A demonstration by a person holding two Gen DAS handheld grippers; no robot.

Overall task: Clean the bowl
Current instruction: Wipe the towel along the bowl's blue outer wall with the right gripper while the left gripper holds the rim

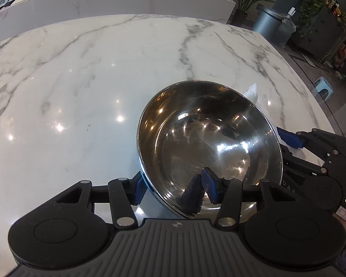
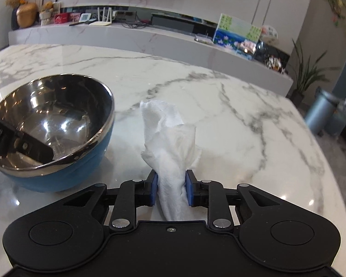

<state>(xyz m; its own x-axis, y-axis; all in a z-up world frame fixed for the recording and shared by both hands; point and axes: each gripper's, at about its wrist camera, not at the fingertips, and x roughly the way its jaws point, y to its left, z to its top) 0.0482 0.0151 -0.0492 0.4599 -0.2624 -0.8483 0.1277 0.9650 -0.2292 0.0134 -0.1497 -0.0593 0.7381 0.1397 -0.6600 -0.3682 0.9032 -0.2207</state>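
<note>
A steel-lined bowl [image 1: 207, 138] with a blue outer wall [image 2: 76, 173] stands tilted on the marble table [image 1: 80, 92]. My left gripper [image 1: 174, 187] straddles its near rim, one blue pad against the outside and the other pressed on the inner wall, shut on the bowl. Its black finger [image 2: 23, 145] reaches into the bowl [image 2: 57, 115] in the right wrist view. My right gripper [image 2: 171, 184] is shut on a crumpled white cloth [image 2: 170, 133] that sticks up between its pads, just right of the bowl. One of its fingers [image 1: 290, 139] shows beyond the bowl's right side, with a bit of cloth [image 1: 253, 92] behind the rim.
The marble table [image 2: 242, 127] has a rounded edge on the right. Past that edge stand a grey bin [image 2: 320, 115], a potted plant [image 2: 306, 76] and a small stool [image 1: 323, 87]. A long low counter [image 2: 126, 37] with clutter runs behind the table.
</note>
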